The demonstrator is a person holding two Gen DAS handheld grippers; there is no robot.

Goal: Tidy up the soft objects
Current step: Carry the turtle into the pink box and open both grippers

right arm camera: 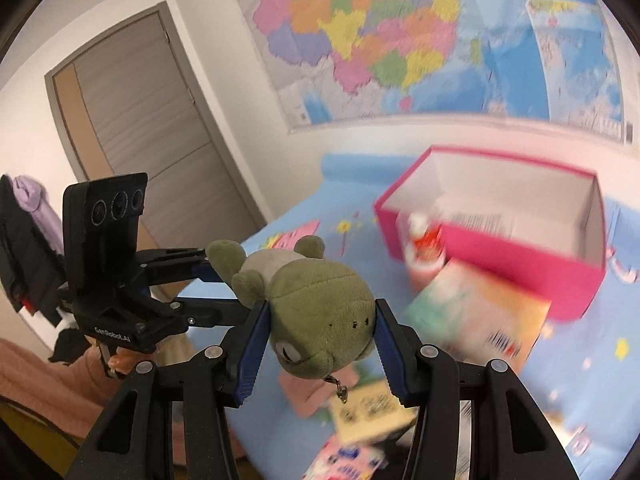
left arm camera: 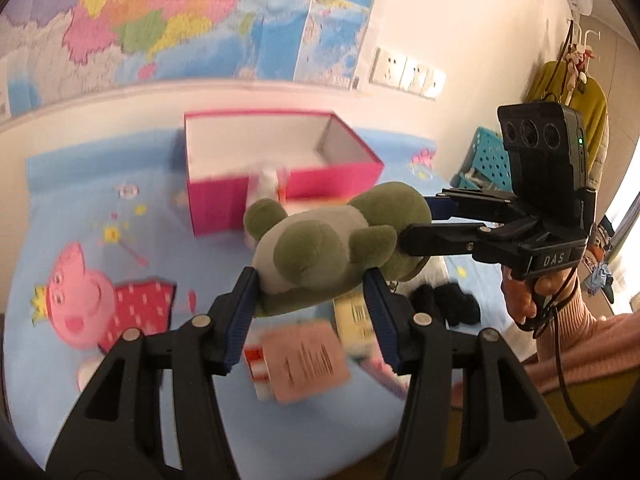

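A green and grey plush frog (left arm camera: 320, 240) hangs in the air above the bed, held from both ends. In the left wrist view my left gripper (left arm camera: 312, 280) is shut on its body, blue pads pressed into both flanks. My right gripper (left arm camera: 416, 220) comes in from the right, clamped on the head end. In the right wrist view the right gripper (right arm camera: 320, 308) squeezes the frog's head (right arm camera: 320, 292), and the left gripper (right arm camera: 224, 284) grips the legs at the left. An open pink box (left arm camera: 224, 200) (right arm camera: 500, 248) stands beyond the frog, with a label inside.
The blue cartoon-print bed sheet (left arm camera: 60, 208) carries several books and packs (right arm camera: 480, 312), a pink tag (left arm camera: 308, 360), black socks (left arm camera: 444, 304) and a white and red toy (right arm camera: 424, 248) against the box. A teal basket (left arm camera: 488, 152) stands right. A door (right arm camera: 152, 128) is left.
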